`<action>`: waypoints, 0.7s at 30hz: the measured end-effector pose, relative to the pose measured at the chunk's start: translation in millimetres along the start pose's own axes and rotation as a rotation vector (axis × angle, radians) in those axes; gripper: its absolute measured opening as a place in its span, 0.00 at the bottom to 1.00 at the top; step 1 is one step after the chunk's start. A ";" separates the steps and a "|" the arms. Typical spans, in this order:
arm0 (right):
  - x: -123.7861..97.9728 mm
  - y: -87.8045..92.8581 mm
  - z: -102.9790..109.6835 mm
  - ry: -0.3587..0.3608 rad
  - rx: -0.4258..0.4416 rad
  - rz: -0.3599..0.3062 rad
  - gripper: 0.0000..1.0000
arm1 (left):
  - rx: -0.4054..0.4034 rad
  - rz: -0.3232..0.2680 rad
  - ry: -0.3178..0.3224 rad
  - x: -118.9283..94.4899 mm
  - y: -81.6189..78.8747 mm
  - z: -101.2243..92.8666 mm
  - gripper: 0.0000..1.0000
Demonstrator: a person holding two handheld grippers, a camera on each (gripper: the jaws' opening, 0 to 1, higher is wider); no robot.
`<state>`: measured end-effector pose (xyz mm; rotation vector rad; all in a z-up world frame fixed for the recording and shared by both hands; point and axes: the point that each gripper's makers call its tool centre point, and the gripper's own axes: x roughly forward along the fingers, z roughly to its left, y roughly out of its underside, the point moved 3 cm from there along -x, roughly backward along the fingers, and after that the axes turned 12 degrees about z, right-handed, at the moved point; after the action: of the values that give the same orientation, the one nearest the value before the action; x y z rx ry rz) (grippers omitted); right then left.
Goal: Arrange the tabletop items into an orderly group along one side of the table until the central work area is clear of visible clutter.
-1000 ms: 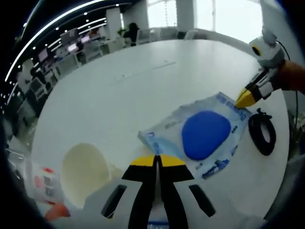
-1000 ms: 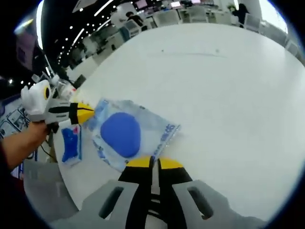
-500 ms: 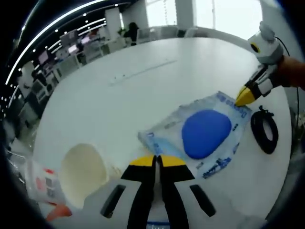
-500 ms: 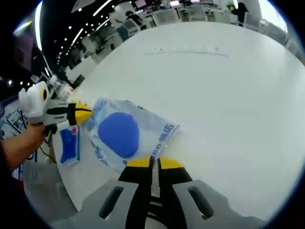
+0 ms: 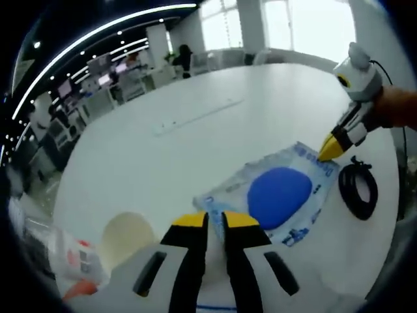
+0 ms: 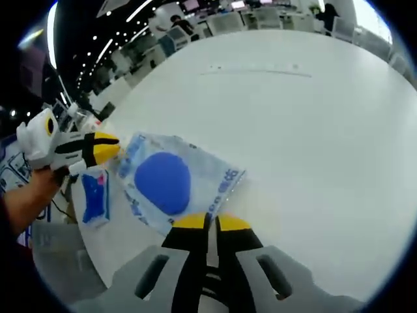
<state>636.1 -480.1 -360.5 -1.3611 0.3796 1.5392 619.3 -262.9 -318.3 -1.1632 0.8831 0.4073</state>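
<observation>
1. Left gripper view, from its left: a printed bottle [image 5: 73, 255] and a cream bowl [image 5: 128, 229] sit near the bench [image 5: 163, 163] edge, just beside my left gripper [image 5: 214, 220], whose jaws stand slightly spread with nothing between them.
2. Just ahead of those jaws lies the clear pouch [image 5: 273, 199] with its blue oval, flat on the bench, its near corner close to my tips but apart from them.
3. Further right, my right gripper [image 5: 331, 149] has its yellow tips on the pouch's far corner; a black cable coil [image 5: 358, 190] lies just beyond that corner, near the bench rim.
4. Right gripper view, from its left: my left gripper [image 6: 102, 147] hangs near the pouch's [image 6: 171, 184] far end, and a small blue packet [image 6: 95, 198] lies just beside it at the rim.
5. My right gripper's [image 6: 207, 223] jaws are pressed together at the pouch's near corner. I judge they are pinching its edge, though the film at the tips is hard to make out.
6. Progress, as I judge it: bottle, bowl, packet and coil already sit along one side, and the middle of the bench is bare. The pouch lies furthest in from the rim, so it likely needs squaring up with the rest.
</observation>
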 end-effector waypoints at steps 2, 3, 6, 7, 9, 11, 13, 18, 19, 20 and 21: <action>-0.3 -0.1 0.3 -0.001 0.003 -0.002 0.05 | -0.009 -0.012 0.008 -4.5 -2.0 -1.0 0.07; -0.2 -0.4 -0.1 0.000 0.002 -0.003 0.05 | -0.009 -0.020 0.015 -6.1 -3.2 -2.3 0.07; -0.5 -2.1 0.7 0.000 0.001 -0.009 0.06 | -0.003 -0.034 0.030 -10.5 -6.1 -7.1 0.06; -0.8 -2.5 0.5 0.001 0.004 -0.013 0.06 | -0.001 -0.041 0.034 -12.4 -7.2 -9.0 0.06; -1.5 -3.0 0.1 0.001 0.011 -0.019 0.09 | -0.001 -0.056 0.047 -15.5 -9.3 -12.5 0.05; -2.3 -2.5 -0.9 0.002 0.016 -0.022 0.13 | 0.000 -0.066 0.054 -17.8 -10.7 -15.3 0.05; -4.4 -2.8 -4.2 0.014 0.027 -0.032 0.17 | 0.001 -0.075 0.059 -19.2 -11.7 -17.1 0.05; -13.2 -1.6 -11.1 0.028 0.050 -0.061 0.21 | 0.007 -0.093 0.071 -24.5 -12.9 -21.2 0.04; -14.7 -1.3 -12.6 0.030 0.053 -0.066 0.21 | 0.007 -0.096 0.072 -25.8 -13.0 -21.6 0.04; -17.3 -1.4 -13.4 0.029 0.059 -0.076 0.22 | 0.005 -0.102 0.076 -27.7 -13.3 -22.3 0.04; -21.5 -2.1 -13.2 0.024 0.066 -0.096 0.22 | 0.006 -0.109 0.078 -30.3 -13.7 -23.2 0.04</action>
<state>642.3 -499.2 -345.2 -1.3281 0.3718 1.4213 601.3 -284.5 -289.2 -1.2222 0.8835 0.2715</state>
